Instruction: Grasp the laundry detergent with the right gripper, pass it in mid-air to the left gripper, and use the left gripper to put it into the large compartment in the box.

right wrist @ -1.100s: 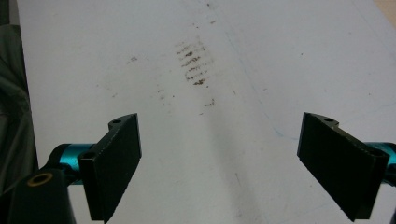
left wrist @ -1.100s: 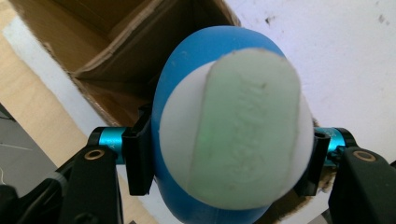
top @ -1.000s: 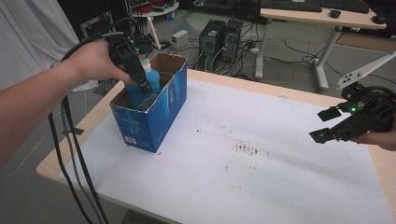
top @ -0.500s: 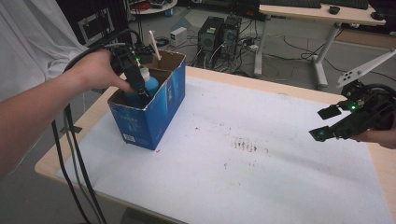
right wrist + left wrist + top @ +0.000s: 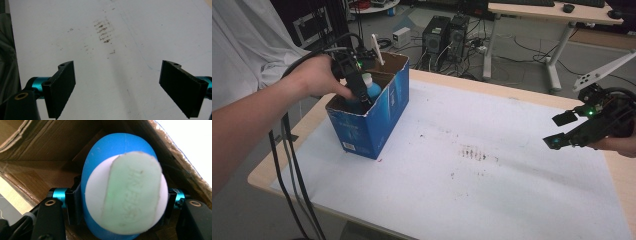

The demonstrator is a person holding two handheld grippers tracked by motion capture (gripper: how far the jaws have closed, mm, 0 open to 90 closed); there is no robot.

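White table cover [image 5: 492, 190] (brown smudges [image 5: 472, 152])

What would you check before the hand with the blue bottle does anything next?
1. Left gripper clamped on the blue bottle: ok.
2. Bottle inside the cardboard box: ok.
3. Bottle resting on the box floor: cannot tell.
4. Box upright on the table: ok.
5. Right gripper open, holding nothing, apart from the box: ok.
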